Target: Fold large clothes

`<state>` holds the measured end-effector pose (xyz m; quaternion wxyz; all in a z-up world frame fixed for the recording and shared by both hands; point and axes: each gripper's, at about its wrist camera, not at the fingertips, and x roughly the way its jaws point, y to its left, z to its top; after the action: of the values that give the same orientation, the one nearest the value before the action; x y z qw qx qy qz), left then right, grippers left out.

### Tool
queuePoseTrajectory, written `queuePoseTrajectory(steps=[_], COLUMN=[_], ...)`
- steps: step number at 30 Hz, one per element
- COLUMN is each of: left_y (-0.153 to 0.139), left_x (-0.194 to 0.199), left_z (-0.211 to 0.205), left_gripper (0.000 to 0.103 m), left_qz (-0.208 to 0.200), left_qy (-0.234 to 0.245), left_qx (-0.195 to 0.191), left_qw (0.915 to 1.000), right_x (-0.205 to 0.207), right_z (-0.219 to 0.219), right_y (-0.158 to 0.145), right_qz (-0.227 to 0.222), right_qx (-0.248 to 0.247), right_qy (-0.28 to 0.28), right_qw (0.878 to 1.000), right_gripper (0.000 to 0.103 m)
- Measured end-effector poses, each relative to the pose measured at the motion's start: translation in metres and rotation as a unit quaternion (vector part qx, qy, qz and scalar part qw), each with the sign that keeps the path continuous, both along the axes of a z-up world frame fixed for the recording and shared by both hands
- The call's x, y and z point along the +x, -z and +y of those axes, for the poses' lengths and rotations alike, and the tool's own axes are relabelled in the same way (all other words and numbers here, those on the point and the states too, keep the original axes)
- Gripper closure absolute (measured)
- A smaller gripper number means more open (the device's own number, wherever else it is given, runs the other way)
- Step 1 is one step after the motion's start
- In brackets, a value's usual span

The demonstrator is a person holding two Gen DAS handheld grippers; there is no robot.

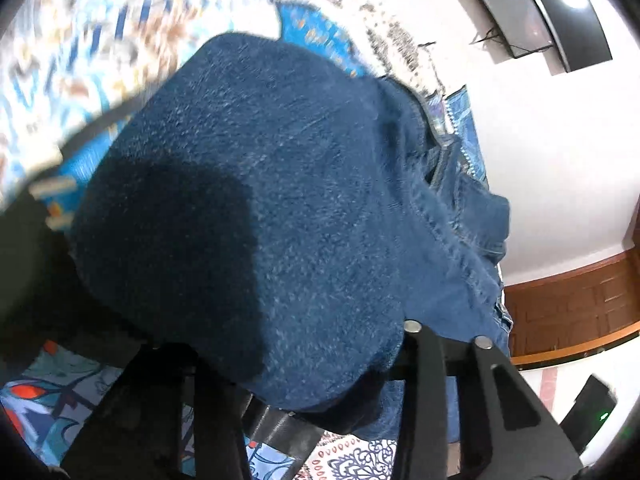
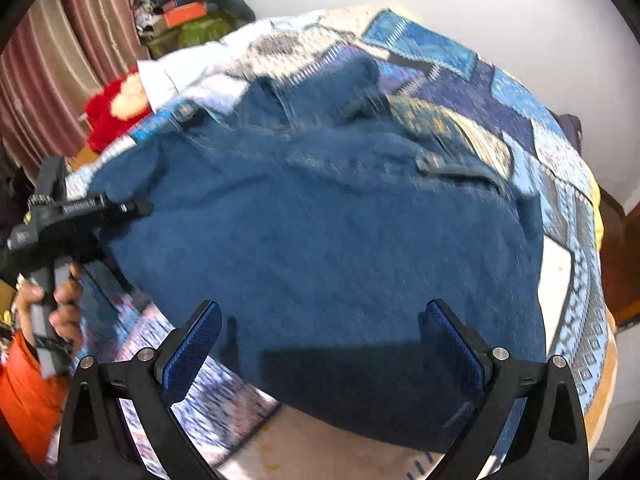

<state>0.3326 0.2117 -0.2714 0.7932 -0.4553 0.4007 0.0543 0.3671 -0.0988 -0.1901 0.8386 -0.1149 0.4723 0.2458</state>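
A large blue denim garment [image 2: 320,208] lies spread over a bed with a patterned patchwork quilt [image 2: 460,76]. My right gripper [image 2: 324,348] stands open just above the garment's near edge, and its blue pads [image 2: 196,344] are wide apart and touch nothing. In the right wrist view my left gripper [image 2: 134,208] is at the far left, pinching the garment's left edge. In the left wrist view the denim [image 1: 280,180] bulges up between the left gripper's [image 1: 304,360] black fingers and hides the pads.
A hand [image 2: 60,308] with an orange sleeve holds the left tool. A red plush toy [image 2: 116,112] and a pile of bags [image 2: 188,12] sit beyond the bed by striped curtains [image 2: 60,60]. A wall screen [image 1: 516,20] and wooden panelling [image 1: 572,304] lie to the right.
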Motion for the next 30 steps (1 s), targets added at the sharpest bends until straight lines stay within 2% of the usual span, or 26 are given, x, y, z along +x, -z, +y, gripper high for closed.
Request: queuePoseTrajectory(steps=[3, 7, 10, 12, 14, 16, 18, 20, 23, 27, 30], left_y=[-0.027, -0.065, -0.086, -0.092, -0.094, -0.097, -0.101, -0.110, -0.131, -0.165, -0.180], left_x=[-0.006, -0.018, -0.029, -0.033, -0.032, -0.028, -0.029, -0.031, -0.024, -0.013, -0.005], left_z=[-0.003, -0.012, -0.013, -0.013, -0.015, -0.022, -0.025, -0.034, -0.057, -0.118, -0.177], left_gripper=[0.069, 0.070, 0.070, 0.070, 0.070, 0.070, 0.070, 0.071, 0.071, 0.073, 0.073], left_qz=[-0.031, -0.055, -0.062, -0.058, -0.044, -0.039, -0.044, -0.053, -0.074, -0.116, -0.145], left_qy=[0.006, 0.009, 0.006, 0.008, 0.010, 0.015, 0.017, 0.023, 0.045, 0.092, 0.142], left_qx=[0.032, 0.105, 0.160, 0.187, 0.229, 0.255, 0.262, 0.279, 0.315, 0.367, 0.402], left_qw=[0.9990, 0.9929, 0.9852, 0.9806, 0.9724, 0.9660, 0.9639, 0.9587, 0.9453, 0.9182, 0.8928], right_x=[0.002, 0.000, -0.003, -0.006, -0.007, -0.010, -0.011, -0.009, -0.007, -0.007, -0.009], right_z=[0.020, 0.056, 0.084, 0.106, 0.117, 0.124, 0.126, 0.118, 0.080, -0.004, -0.067], right_y=[-0.013, -0.016, 0.002, 0.028, 0.049, 0.055, 0.051, 0.043, 0.020, -0.012, -0.029], right_qz=[-0.010, -0.010, 0.006, 0.035, 0.072, 0.082, 0.086, 0.101, 0.104, 0.073, 0.054], right_qx=[0.021, 0.033, 0.014, -0.013, -0.006, -0.001, -0.012, 0.006, 0.057, 0.103, 0.117], right_qy=[-0.009, -0.041, -0.073, -0.097, -0.102, -0.115, -0.124, -0.121, -0.083, 0.001, 0.066], right_qw=[1.000, 0.999, 0.997, 0.995, 0.992, 0.990, 0.988, 0.988, 0.990, 0.992, 0.989], right_gripper=[0.002, 0.002, 0.002, 0.002, 0.002, 0.000, 0.001, 0.001, 0.001, 0.001, 0.001])
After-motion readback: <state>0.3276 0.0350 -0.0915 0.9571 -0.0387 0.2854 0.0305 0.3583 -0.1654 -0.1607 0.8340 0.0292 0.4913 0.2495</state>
